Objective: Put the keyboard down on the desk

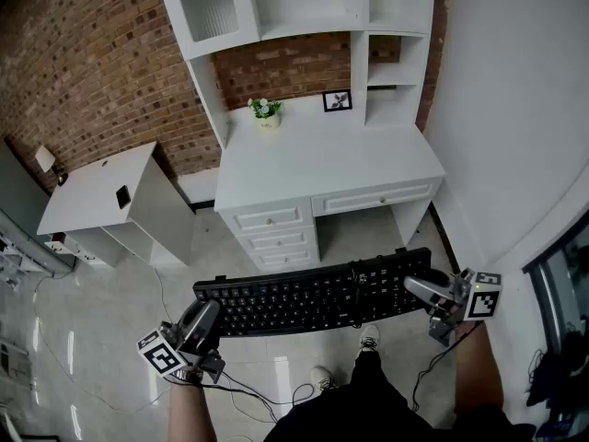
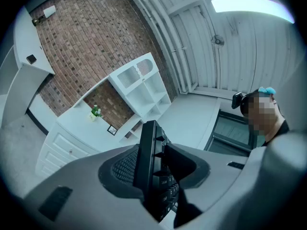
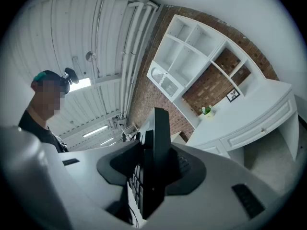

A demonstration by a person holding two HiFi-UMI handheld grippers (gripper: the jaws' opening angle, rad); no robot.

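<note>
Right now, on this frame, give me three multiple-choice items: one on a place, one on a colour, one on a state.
1. Where is the keyboard? A) in the air before the desk B) on the desk C) on the floor
2. Its colour? A) white B) red C) black
3. The left gripper is: A) open, empty B) shut on the keyboard C) out of view
Answers: 1 A, it hangs short of the desk's top; 2 C, keys and body are black; 3 B, its jaws clamp the keyboard's end.
</note>
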